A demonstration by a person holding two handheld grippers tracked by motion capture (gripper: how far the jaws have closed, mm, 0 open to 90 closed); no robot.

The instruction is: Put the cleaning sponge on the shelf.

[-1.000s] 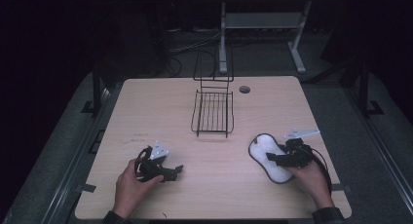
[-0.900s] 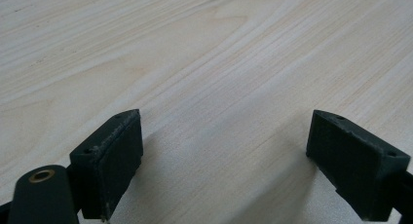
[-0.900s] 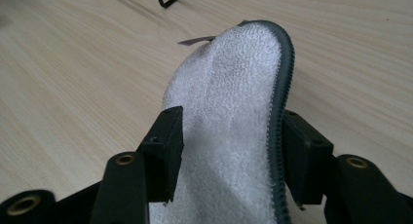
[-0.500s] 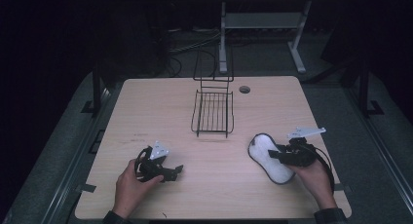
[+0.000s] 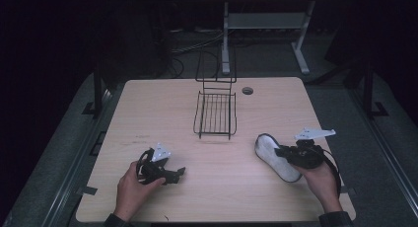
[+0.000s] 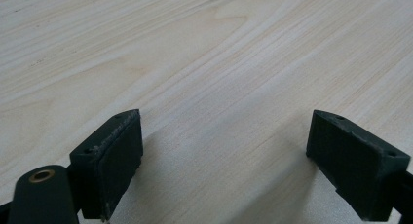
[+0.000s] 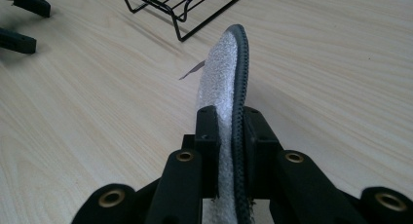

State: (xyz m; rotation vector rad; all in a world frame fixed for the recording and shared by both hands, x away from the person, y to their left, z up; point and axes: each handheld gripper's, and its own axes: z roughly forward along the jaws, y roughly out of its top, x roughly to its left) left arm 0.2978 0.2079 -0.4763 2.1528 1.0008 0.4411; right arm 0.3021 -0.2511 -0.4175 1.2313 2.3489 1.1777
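A white foam insole [image 5: 270,152] with a dark grey rim lies at the right front of the wooden table [image 5: 162,113]. My right gripper [image 5: 282,152] is shut on its near end. In the right gripper view its jaws have just been closing, and both pads now press the insole [image 7: 225,68], which runs edge-up away from my right gripper [image 7: 228,118]. My left gripper [image 5: 178,172] rests at the left front, open. Between its jaws, my left gripper [image 6: 224,151] has nothing but bare wood.
A black wire rack [image 5: 215,113] stands at the table's middle, its back rising at the far side; the rack [image 7: 180,5] is ahead of the insole's tip. A cable hole [image 5: 247,91] sits near the far edge. A metal stand [image 5: 266,24] is behind the table.
The right gripper's jaws have closed onto the insole, with the hand shifting only slightly. The left hand and gripper have not moved.
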